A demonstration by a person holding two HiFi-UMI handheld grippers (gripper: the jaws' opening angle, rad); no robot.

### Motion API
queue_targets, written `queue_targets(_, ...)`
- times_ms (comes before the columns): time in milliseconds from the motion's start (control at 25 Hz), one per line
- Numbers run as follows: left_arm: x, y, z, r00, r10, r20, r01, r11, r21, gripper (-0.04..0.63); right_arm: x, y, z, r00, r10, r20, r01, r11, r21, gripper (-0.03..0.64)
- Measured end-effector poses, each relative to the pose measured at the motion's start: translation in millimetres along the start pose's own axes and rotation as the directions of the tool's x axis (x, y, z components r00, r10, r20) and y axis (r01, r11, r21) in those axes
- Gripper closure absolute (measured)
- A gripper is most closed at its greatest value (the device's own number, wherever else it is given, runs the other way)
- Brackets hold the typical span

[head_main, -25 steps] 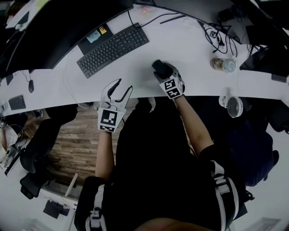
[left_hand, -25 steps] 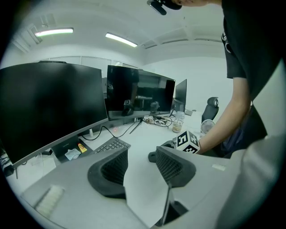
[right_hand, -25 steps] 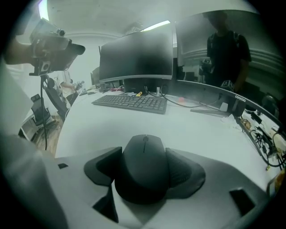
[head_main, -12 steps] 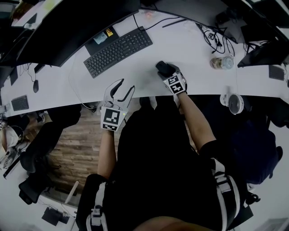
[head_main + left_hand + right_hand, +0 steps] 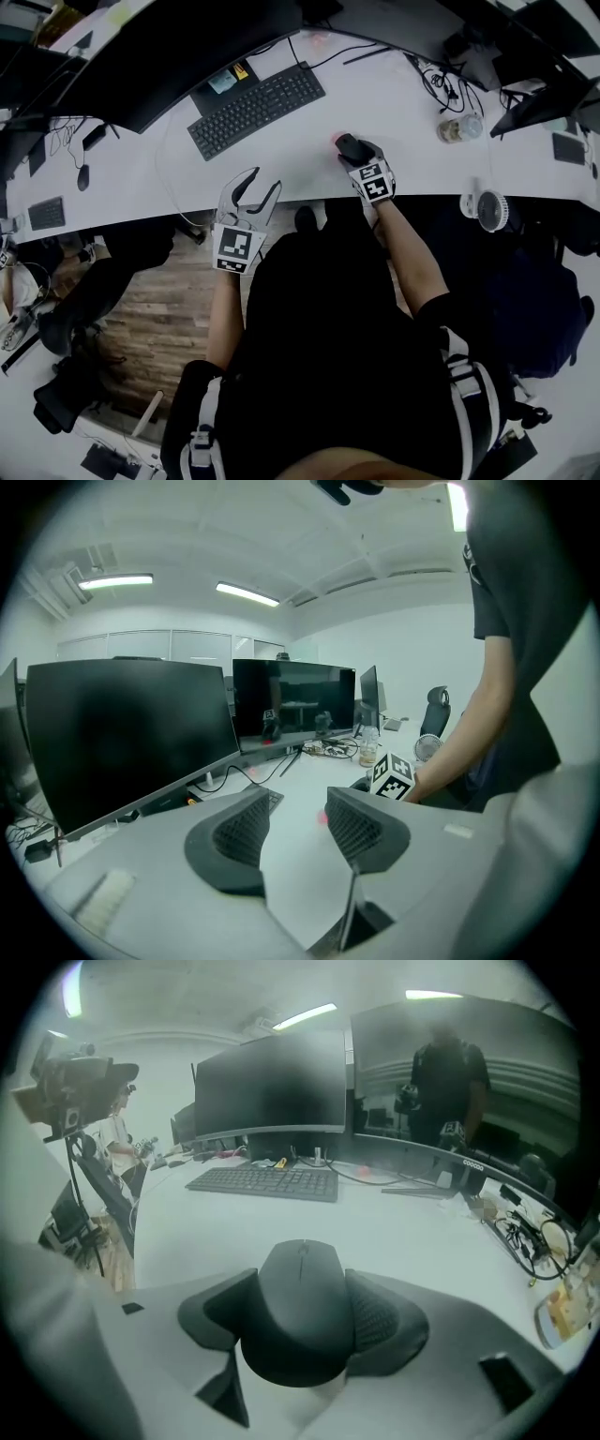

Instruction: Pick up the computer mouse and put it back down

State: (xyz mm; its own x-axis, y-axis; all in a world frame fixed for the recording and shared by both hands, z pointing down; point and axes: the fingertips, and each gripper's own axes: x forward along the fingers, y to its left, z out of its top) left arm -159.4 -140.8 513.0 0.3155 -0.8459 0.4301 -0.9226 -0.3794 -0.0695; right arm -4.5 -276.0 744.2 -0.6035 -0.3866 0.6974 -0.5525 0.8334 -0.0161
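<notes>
Here, nearest to us, we are holding the left tool (image 5: 255, 187) just over the near edge of the white counter (image 5: 412, 112), its jaws standing wide apart with only bare counter showing between them. Along that same near edge, off to the right, a small white fan (image 5: 487, 208) is sitting. A little further in, we are gripping the dark computer mouse (image 5: 300, 1269) with the right tool (image 5: 305, 1321). Both ribbed pads (image 5: 375, 1312) are pressing on the mouse's sides, and the tool is pointing down at a slant. The mouse is sitting over the open stretch of counter ahead of our right arm, with a small reddish glow (image 5: 335, 139) showing on the surface just beside it. Whether its underside is touching the counter we cannot tell. Beyond it, toward the left, a black keyboard (image 5: 256, 109) is lying at an angle, well apart from the mouse. Behind that, dark monitors (image 5: 178, 47) are standing along the far side. Far to the right, a clear jar (image 5: 462, 127) is standing near a tangle of black cables (image 5: 445, 80).
</notes>
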Motion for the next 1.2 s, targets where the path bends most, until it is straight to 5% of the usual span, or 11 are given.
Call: queue_targets(1200,-46.6,-24.7,-19.2,0.999,-0.004,0.038,0.004,1.0,-0.004,0.403,-145.9,52.9,80.6,0.963,-0.03,0.268,0.059,0.993,-0.102,0.322)
